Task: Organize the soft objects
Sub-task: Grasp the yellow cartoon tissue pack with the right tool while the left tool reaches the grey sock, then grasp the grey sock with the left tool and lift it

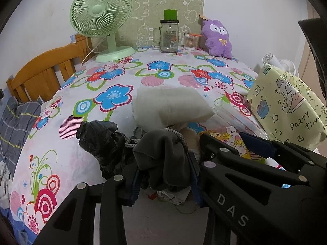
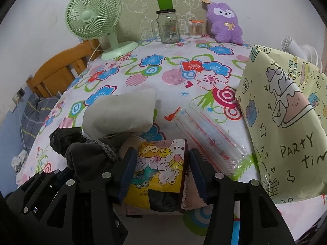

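My left gripper (image 1: pixel 163 177) is shut on a dark grey cloth with a cord (image 1: pixel 163 159), which bunches up between its blue pads at the near table edge. In the right wrist view that cloth (image 2: pixel 87 159) hangs at the lower left, by the left gripper (image 2: pixel 61 177). My right gripper (image 2: pixel 161 169) straddles a cartoon-printed pack (image 2: pixel 161 163); the left pad touches it and a thin gap shows at the right pad. A white folded cloth (image 1: pixel 171 106) (image 2: pixel 120 112) lies just beyond. A purple plush (image 1: pixel 217 38) (image 2: pixel 224 24) leans at the back.
A black plastic bag (image 1: pixel 98 140) lies left of the grey cloth. A yellow "party time" bag (image 2: pixel 286 122) stands at the right, with a clear plastic packet (image 2: pixel 210 134) beside it. At the back stand a green fan (image 1: pixel 100 14), glass jar (image 1: pixel 168 36) and swab tub (image 1: pixel 190 40). Flowered tablecloth (image 1: pixel 163 71).
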